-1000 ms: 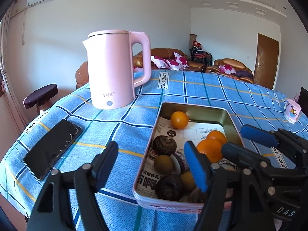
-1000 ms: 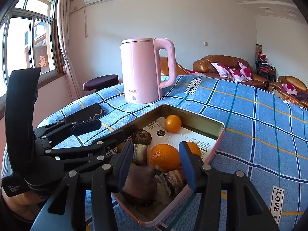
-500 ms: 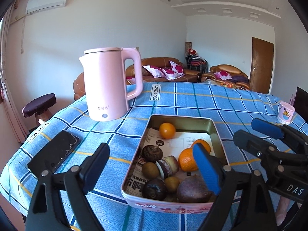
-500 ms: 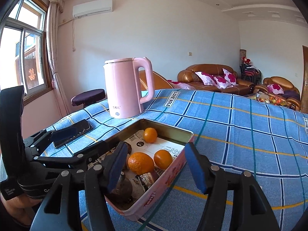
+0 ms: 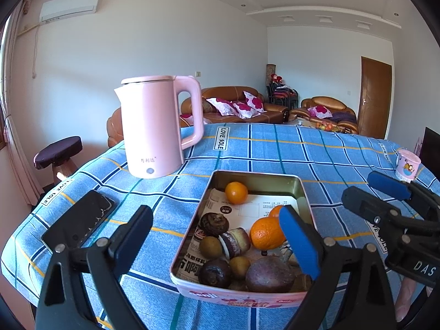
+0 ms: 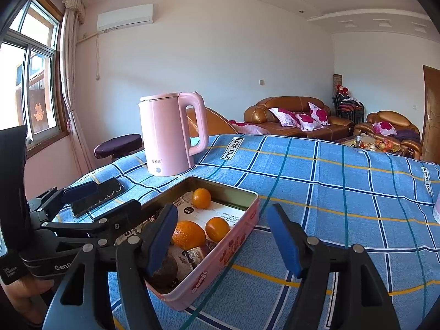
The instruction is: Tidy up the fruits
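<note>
A pink metal tin (image 5: 255, 176) (image 6: 242, 240) lined with printed paper sits on the blue checked tablecloth. It holds three oranges, one at the far end (image 5: 236, 192) (image 6: 201, 198), a big one (image 5: 266, 233) (image 6: 188, 234) and a third (image 6: 217, 228). Several dark fruits, a kiwi (image 5: 210, 247) and a large purple fruit (image 5: 268, 274) fill its near end. My left gripper (image 5: 217, 239) is open and empty, raised before the tin. My right gripper (image 6: 224, 236) is open and empty over the tin's right wall.
A pink electric kettle (image 5: 154, 126) (image 6: 170, 134) stands behind the tin to the left. A black phone (image 5: 79, 221) (image 6: 96, 196) lies at the left near the table edge. A small pink cup (image 5: 407, 164) stands far right. A stool and brown sofas are beyond the table.
Both grippers have pulled back and up from the tin. The right gripper has opened wider and moved off the fruit to the tin's right wall.
</note>
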